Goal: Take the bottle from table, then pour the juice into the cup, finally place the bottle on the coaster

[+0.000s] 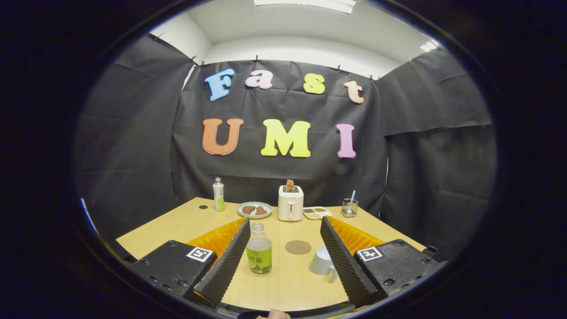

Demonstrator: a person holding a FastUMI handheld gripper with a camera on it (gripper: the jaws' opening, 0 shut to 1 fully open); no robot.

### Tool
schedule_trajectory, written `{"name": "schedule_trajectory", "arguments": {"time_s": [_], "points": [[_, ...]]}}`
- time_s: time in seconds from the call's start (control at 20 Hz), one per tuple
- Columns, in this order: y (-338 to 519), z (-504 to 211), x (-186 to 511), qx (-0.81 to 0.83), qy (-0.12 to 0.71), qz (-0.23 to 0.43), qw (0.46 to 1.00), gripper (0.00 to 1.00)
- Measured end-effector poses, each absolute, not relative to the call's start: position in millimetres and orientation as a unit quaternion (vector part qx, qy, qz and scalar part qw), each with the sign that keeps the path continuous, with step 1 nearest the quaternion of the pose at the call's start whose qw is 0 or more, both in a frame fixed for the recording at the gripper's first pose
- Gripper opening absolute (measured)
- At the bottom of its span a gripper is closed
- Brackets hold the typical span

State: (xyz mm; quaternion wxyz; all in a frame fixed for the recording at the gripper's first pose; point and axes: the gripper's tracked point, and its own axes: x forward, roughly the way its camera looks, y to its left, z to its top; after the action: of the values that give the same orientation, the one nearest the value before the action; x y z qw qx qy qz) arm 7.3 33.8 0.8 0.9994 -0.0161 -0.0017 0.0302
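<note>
One bottle (pixel 259 254) of green juice stands upright on the light wooden table (pixel 177 223), between the spread fingers of the hand-held gripper (pixel 283 226), close to the left finger and untouched. A round coaster (pixel 298 247) lies beside it, a pale cup (pixel 322 261) near the right finger. Beyond stand a toaster (pixel 290 203), plate (pixel 254 209) and second bottle (pixel 218 195) before black cloth walls.

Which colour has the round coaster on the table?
Brown, seen in the gripper view: the coaster lies beyond the open gripper.
</note>
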Motion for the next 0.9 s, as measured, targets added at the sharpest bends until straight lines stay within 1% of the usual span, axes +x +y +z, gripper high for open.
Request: {"name": "schedule_trajectory", "arguments": {"time_s": [0.25,0.5,0.8,0.9], "points": [[41,-9,23,-0.023,0.008,0.01,1.0,1.0],[63,-23,48,-0.021,0.018,0.031,0.999,1.0],[68,-48,84,-0.016,0.03,0.031,0.999,1.0],[71,-66,99,-0.02,0.051,0.033,0.998,1.0]]}}
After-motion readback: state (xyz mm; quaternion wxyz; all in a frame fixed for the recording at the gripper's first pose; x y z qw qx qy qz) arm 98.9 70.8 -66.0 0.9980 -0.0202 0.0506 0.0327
